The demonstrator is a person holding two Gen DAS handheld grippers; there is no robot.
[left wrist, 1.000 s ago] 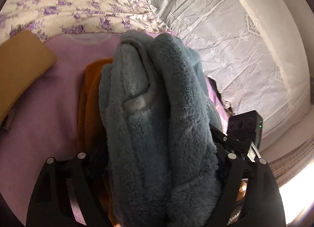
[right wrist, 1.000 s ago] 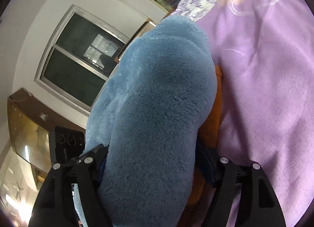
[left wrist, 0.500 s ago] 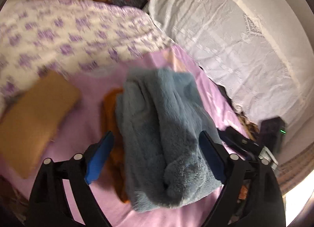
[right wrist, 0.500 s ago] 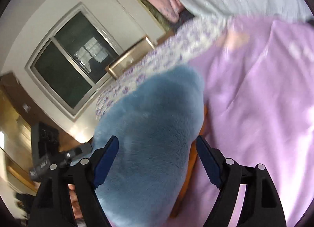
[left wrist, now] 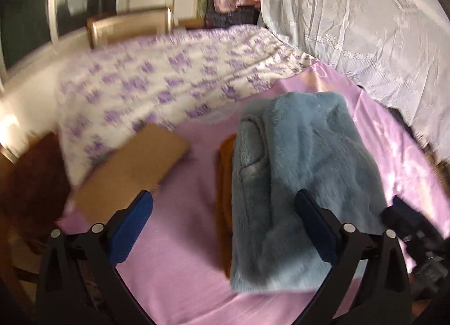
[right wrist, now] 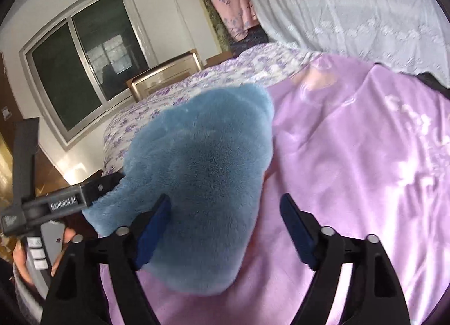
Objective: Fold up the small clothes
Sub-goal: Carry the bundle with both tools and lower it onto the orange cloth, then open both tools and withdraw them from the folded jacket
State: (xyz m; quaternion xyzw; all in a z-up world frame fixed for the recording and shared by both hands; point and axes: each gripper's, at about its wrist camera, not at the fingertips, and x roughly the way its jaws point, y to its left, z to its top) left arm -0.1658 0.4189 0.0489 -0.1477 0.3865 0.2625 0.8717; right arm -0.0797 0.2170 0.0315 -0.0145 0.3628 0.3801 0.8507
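The fleece garment (left wrist: 303,167) lies atop a folded garment (left wrist: 225,184), on the sheet (left wrist: 180,263).

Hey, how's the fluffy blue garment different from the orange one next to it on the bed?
The blue garment is thick, fluffy and bulky; the orange garment looks thinner and smoother. The blue one lies on top in full view; the orange one is mostly hidden beneath it, showing only a narrow strip along one side. Both lie folded on the pink sheet, with no tongs touching them.

bare pink sheet (right wrist: 351,156) beside fleece (right wrist: 202,173)
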